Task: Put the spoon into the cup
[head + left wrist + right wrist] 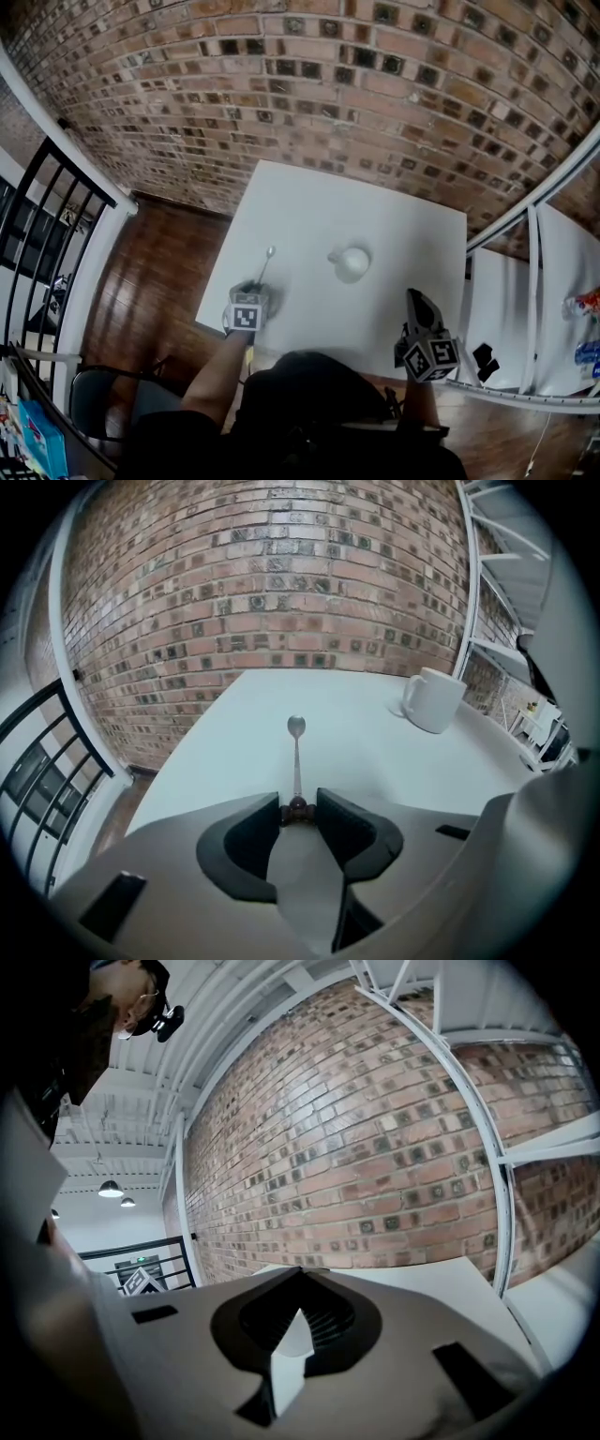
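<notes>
Fingers (pixel 352 832) of the left gripper (pixel 297 808) are pinched on the very end of the spoon (pixel 296 761) handle. The spoon's lying on the white table (pixel 375 761), bowl pointing toward the top of the frame. The cup (pixel 433 698) stands upright off to the upper right, well apart, and the right gripper (pixel 300 1271) has its tips closed together on nothing

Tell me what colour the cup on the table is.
Plain white. The handled cup shows best in the left gripper view.
</notes>
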Available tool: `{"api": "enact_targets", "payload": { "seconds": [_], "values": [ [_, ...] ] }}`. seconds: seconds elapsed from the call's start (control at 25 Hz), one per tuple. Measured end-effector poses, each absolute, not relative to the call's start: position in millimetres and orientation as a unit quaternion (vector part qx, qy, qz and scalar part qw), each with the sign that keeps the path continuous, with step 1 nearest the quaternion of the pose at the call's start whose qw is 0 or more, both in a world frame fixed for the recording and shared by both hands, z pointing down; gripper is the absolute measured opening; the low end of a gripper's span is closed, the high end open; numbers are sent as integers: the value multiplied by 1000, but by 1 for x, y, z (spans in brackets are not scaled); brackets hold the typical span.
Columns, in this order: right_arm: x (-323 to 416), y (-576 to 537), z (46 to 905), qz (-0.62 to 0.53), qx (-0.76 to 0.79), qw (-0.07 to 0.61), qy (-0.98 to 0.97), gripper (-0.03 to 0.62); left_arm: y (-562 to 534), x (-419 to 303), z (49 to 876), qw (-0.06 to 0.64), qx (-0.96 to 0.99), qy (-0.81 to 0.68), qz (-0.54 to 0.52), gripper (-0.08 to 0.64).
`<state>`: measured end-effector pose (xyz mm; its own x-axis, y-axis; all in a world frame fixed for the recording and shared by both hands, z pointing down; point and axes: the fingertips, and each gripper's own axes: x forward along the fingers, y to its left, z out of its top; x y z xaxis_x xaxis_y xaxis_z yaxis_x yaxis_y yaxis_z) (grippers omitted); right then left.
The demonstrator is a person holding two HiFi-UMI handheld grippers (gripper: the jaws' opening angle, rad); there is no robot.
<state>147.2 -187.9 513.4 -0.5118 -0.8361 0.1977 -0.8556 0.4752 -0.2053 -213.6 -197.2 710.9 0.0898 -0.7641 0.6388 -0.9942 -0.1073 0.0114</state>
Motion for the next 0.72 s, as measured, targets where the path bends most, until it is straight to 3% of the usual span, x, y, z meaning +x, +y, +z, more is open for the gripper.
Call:
{"api": "enact_targets", "payload": {
  "seconds": [0.44,0.72],
  "values": [
    [150,-185,514,138,498,33,-855,5,-195,-223,706,241,690,-648,214,127],
    [147,-189,512,137,501,30,-854,5,-207,-236,640,178,707,-668,151,127]
  ]
}}
